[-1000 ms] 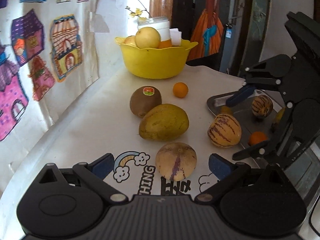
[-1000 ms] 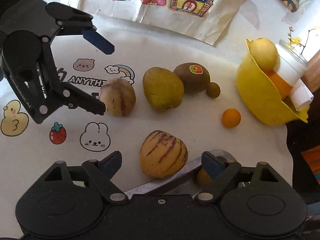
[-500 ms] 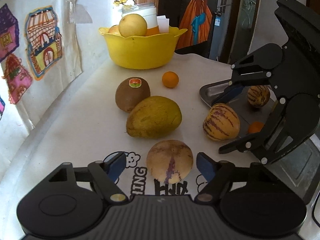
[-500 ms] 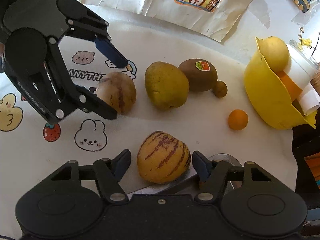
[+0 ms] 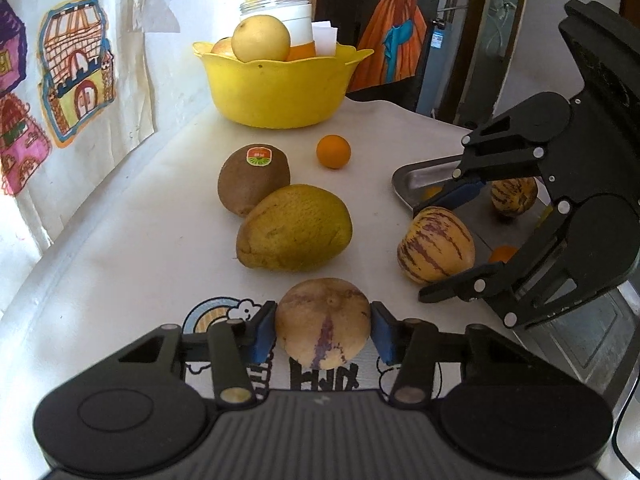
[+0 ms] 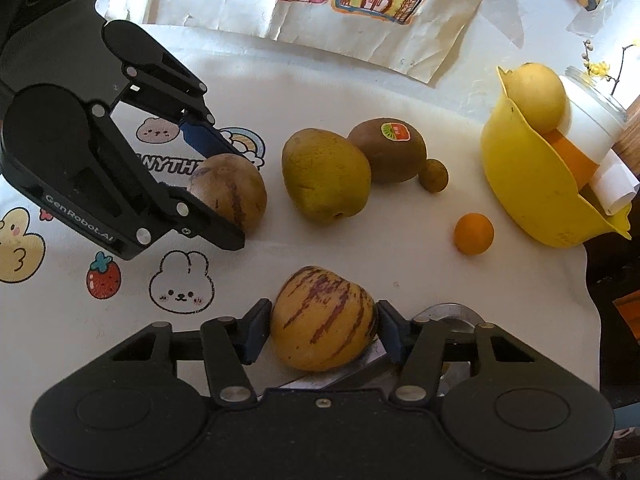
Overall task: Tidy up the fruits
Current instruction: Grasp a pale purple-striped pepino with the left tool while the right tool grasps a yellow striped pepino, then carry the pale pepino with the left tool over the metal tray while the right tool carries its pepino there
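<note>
Two grippers have just been closing, each round its own striped melon. In the left wrist view the left gripper (image 5: pixel 323 330) has its blue pads against the sides of the pale melon (image 5: pixel 323 322), which sits low in the frame's centre on the printed surface (image 5: pixel 120 248). In the right wrist view the right gripper (image 6: pixel 323 330) is clamped on the yellow striped melon (image 6: pixel 323 318), bottom centre, at the edge of the metal tray (image 6: pixel 452 314).

To do this step well, I would judge that both grips should sit across the widest part of the fruit, squeeze only enough to stop slipping, and lift straight up before moving sideways. The pale melon lies near the big green-yellow fruit (image 5: pixel 294 228), so a sideways drag could knock it into the kiwi (image 5: pixel 254 178) that touches it.

Counted across both views:
- three striped melons, the third (image 5: pixel 514 196) lying in the tray;
- one big green-yellow fruit;
- one stickered kiwi;
- one small brown fruit (image 6: pixel 434 176) beside the kiwi;
- one small orange (image 5: pixel 333 152) loose on the surface;
- one yellow bowl (image 5: pixel 280 88) at top centre, holding a large yellow fruit (image 5: pixel 261 38) and others I cannot count.

Small orange and yellow pieces in the tray are partly hidden.
</note>
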A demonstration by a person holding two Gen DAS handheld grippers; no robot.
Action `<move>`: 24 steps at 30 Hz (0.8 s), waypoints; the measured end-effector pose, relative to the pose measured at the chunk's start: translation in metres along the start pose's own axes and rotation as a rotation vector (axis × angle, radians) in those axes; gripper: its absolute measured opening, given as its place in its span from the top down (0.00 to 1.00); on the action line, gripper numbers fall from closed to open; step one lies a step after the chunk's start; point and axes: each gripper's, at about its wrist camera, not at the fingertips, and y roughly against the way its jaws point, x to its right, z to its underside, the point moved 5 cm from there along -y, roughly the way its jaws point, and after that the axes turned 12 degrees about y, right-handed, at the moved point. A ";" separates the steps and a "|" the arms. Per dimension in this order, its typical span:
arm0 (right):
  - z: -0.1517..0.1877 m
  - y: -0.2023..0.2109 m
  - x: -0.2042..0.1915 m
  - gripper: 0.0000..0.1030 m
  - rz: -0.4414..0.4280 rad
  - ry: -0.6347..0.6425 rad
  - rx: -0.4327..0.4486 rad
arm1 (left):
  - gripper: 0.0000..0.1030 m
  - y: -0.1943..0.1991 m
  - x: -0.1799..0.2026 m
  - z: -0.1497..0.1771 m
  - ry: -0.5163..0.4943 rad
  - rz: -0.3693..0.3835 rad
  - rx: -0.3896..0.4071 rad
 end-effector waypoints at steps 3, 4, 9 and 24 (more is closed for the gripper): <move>0.001 0.002 -0.003 0.45 0.017 -0.010 0.021 | 0.49 0.001 0.000 0.000 0.027 -0.012 0.008; 0.001 0.002 -0.004 0.45 0.023 -0.012 0.028 | 0.49 0.001 -0.001 0.001 0.040 -0.013 0.010; 0.004 0.007 -0.012 0.45 0.063 -0.038 0.065 | 0.50 0.006 -0.004 0.005 0.095 -0.040 0.027; 0.012 0.037 -0.057 0.46 0.190 -0.029 0.171 | 0.50 0.026 -0.006 0.022 0.296 -0.074 0.065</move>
